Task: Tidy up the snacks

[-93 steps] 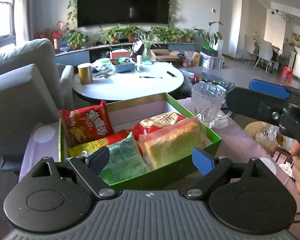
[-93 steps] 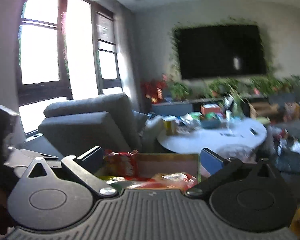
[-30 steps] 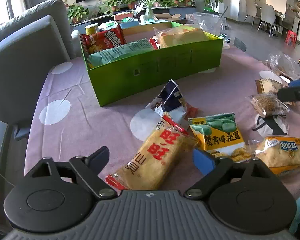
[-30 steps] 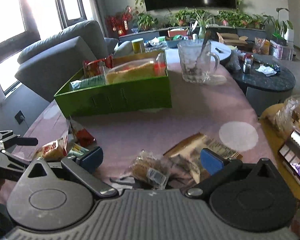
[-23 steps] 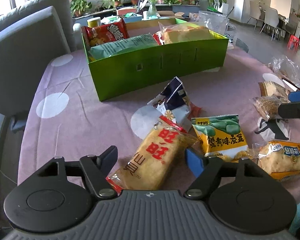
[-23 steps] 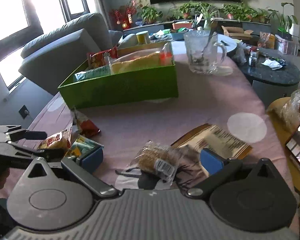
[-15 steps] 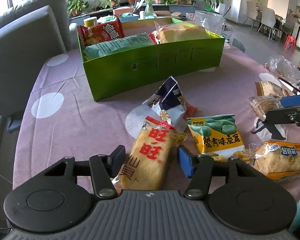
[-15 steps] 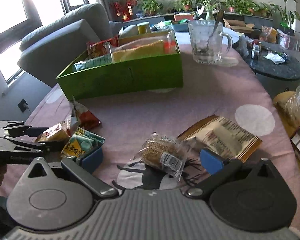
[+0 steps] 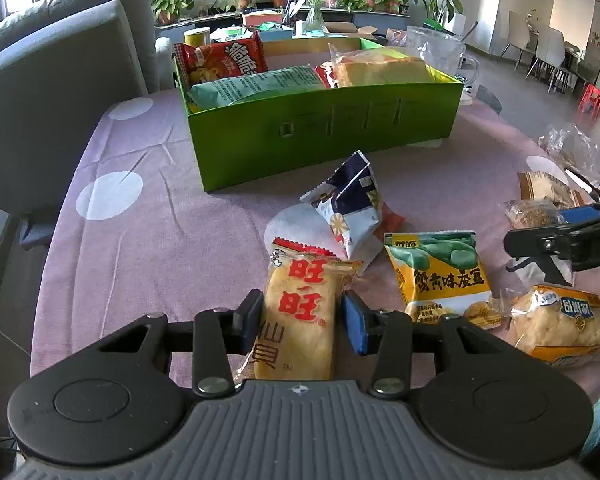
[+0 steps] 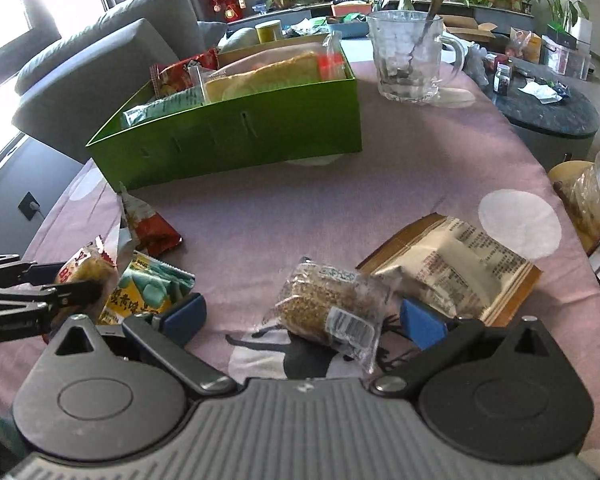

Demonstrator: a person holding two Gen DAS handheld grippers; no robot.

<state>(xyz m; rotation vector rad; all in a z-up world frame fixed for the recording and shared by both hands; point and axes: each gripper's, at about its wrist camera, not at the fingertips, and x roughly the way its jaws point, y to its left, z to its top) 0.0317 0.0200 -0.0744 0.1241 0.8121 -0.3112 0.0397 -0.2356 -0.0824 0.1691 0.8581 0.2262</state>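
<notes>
The rice cracker (image 9: 300,312) was clamped by the left gripper (image 9: 303,320) near the table's (image 9: 172,248) edge. The right gripper (image 10: 302,318) was spread wide around the oat bar (image 10: 332,308).

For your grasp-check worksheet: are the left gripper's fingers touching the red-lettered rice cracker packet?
Touching. In the left wrist view both fingers press against the sides of the rice cracker packet, with no gap visible.

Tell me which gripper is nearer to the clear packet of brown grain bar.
Right. The right gripper is open, its fingers on either side of the grain bar packet. The left gripper is across the table, shut on the yellow rice cracker packet.
</notes>
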